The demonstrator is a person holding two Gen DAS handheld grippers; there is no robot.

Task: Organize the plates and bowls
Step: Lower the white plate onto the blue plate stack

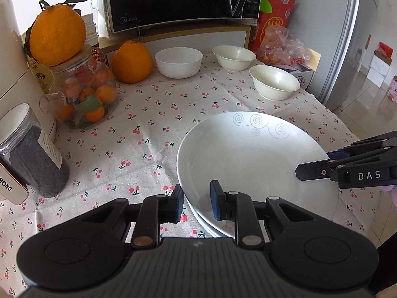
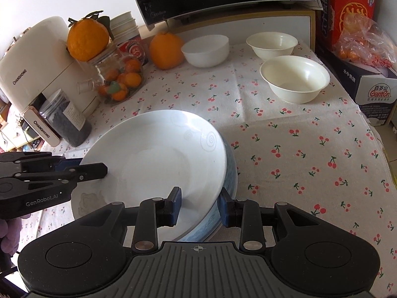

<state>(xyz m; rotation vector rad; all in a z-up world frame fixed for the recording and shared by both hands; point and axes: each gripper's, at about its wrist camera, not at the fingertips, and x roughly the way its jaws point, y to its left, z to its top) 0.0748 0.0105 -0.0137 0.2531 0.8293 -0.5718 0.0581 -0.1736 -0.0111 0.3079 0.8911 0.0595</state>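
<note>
A white plate with grey swirls [image 1: 250, 156] lies on top of another plate on the cherry-print cloth; it also shows in the right wrist view [image 2: 158, 154], above a blue-patterned plate [image 2: 229, 173]. My left gripper [image 1: 197, 202] straddles the top plate's near-left rim, jaws open around it. My right gripper [image 2: 199, 206] straddles the rim at the other side, jaws open; it also shows in the left wrist view [image 1: 315, 166]. Three white bowls stand at the back: left [image 1: 178, 62], middle [image 1: 234, 57], right [image 1: 274, 82].
A large orange [image 1: 132, 62], a glass jar of small oranges [image 1: 85, 96] with an orange on top, a dark-filled jar [image 1: 32, 154] and a white appliance [image 2: 37, 74] line the left. A microwave [image 1: 178, 0] stands behind. Boxes and a bag [image 2: 364, 42] sit right.
</note>
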